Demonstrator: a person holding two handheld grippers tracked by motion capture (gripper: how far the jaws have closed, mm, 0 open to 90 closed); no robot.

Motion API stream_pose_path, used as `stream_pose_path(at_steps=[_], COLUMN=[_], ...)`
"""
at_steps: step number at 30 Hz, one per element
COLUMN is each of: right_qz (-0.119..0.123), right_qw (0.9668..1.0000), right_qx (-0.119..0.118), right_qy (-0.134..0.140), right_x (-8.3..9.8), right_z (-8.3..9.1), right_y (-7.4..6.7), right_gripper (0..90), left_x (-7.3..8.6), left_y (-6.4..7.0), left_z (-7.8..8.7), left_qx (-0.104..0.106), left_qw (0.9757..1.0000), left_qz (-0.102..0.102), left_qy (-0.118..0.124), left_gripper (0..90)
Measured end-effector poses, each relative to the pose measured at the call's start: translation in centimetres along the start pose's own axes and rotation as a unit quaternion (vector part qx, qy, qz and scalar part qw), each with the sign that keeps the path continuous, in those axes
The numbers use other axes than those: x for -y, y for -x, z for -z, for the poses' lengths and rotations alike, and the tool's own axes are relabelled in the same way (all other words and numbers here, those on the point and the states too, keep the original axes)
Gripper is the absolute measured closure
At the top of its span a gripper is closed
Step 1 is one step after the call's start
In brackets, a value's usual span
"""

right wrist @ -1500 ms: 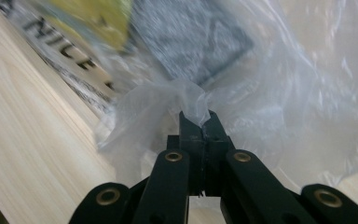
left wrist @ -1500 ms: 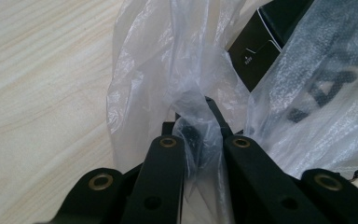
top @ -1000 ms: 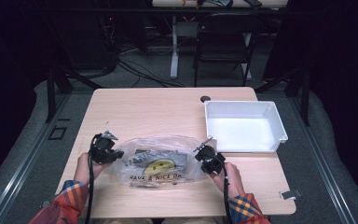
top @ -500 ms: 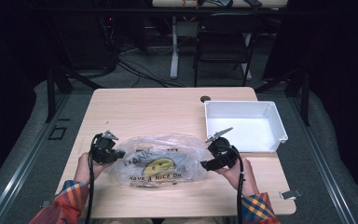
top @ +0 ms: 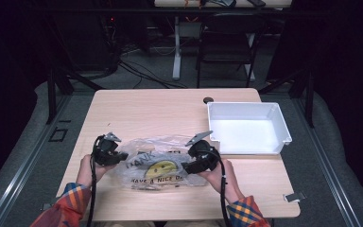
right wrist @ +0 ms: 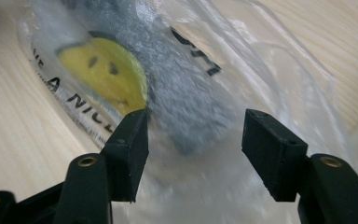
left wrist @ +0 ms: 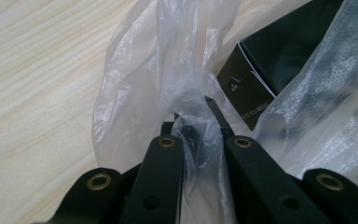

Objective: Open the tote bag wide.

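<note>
Crumpled smiley plastic bag [top: 158, 165] on table

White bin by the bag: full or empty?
Empty. The high view shows the bin's bare white floor, nothing inside; the bag lies on the table beside it.

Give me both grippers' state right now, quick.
Left gripper: shut, pinching the plastic bag at its left end.
Right gripper: open, jaws just spread apart, pads not pressing the bag in front of them.
</note>
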State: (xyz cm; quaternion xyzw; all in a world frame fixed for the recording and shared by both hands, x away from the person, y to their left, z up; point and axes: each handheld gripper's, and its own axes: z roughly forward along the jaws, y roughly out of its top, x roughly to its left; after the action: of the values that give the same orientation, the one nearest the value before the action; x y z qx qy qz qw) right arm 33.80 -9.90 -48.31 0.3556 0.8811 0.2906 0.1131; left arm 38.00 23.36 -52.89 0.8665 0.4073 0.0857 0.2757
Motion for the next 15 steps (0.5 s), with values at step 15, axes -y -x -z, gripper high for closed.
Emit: stream_pose_path(at_steps=[15], right_qz=[0.019], right_qw=[0.9996], right_qx=[-0.004], right_qy=[-0.021], right_x=[-0.1], right_z=[-3.4], right_y=[-0.8], right_gripper=[76.7], left_x=[0.0], left_y=[0.1], left_z=[0.1], left_qx=[0.008], left_qw=[1.0], left_qz=[-0.002], left_qy=[0.004], left_gripper=[88.3])
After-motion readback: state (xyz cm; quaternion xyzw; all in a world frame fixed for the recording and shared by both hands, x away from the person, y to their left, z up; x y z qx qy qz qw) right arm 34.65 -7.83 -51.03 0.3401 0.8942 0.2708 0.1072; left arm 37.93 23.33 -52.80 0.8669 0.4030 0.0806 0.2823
